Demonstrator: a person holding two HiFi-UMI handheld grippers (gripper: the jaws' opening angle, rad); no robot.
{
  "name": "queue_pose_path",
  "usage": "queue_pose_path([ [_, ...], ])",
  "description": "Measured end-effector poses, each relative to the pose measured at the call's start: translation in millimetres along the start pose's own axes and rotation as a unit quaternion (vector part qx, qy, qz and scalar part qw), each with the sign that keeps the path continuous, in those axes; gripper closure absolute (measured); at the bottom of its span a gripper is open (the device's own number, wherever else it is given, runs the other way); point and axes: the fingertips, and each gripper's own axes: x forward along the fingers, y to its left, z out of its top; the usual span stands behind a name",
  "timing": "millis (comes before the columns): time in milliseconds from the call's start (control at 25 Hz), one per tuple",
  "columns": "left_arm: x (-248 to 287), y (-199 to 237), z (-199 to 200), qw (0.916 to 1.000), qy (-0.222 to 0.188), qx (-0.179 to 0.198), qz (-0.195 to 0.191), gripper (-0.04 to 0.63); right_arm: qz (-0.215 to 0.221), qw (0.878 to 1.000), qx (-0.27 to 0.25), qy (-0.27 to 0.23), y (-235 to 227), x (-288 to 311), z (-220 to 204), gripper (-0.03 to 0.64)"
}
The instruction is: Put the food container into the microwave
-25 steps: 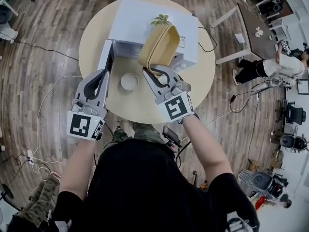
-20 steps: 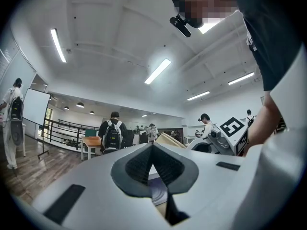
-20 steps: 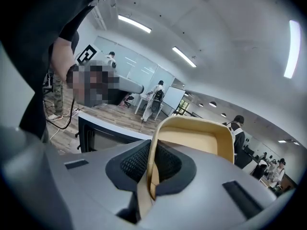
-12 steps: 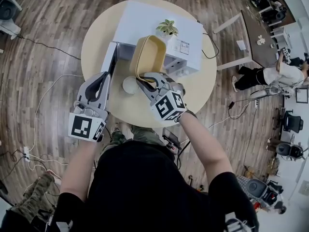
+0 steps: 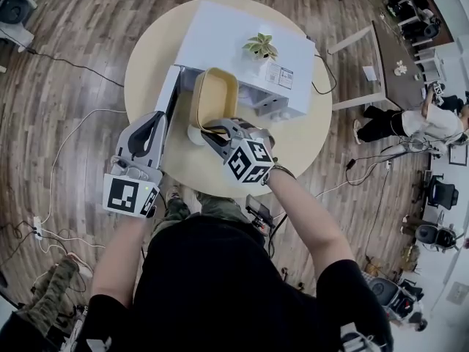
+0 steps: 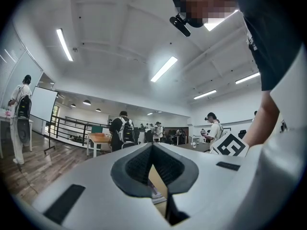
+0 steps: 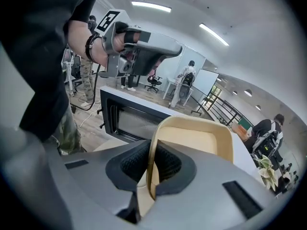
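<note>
Grips a tan rectangular plastic food container (image 5: 214,94) by its near rim in the right gripper (image 5: 212,129), jaws clamped on either side of the thin wall. Along that gripper (image 7: 152,166), shows the container (image 7: 196,138) tipped up on edge, hollow side toward the camera. Holds it at the open front of the white box-shaped microwave oven (image 5: 234,35), above the round pale wooden bench (image 5: 300,138); cannot tell whether any part has passed into the cavity. Has the oven's door (image 5: 168,94) swung wide to the left. Carries a small green potted plant (image 5: 260,46) on the oven's top. Shows a small white round dish (image 5: 193,134) on the bench, just beside the right gripper and partly hidden by it. Poises the left gripper (image 5: 155,119) just beside the open door, jaws (image 6: 152,150) together with nothing between them.
</note>
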Motion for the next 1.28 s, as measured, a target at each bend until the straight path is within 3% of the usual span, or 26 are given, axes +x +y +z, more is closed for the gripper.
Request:
queue_pose_path([
  [320,6,5,-6,1.0000,0.005,-0.004,0.005,0.577,0.051,0.998,-0.015,0.023,19,20,-16,0.583],
  [640,11,8,-10,0.9999,0.012,-0.004,0.006,0.577,0.072,0.996,-0.011,0.055,18,36,-45,0.583],
  [1280,11,8,-23,0.9994,0.033,0.000,0.014,0.577,0.102,0.987,0.041,0.117,0,65,-113,0.583],
])
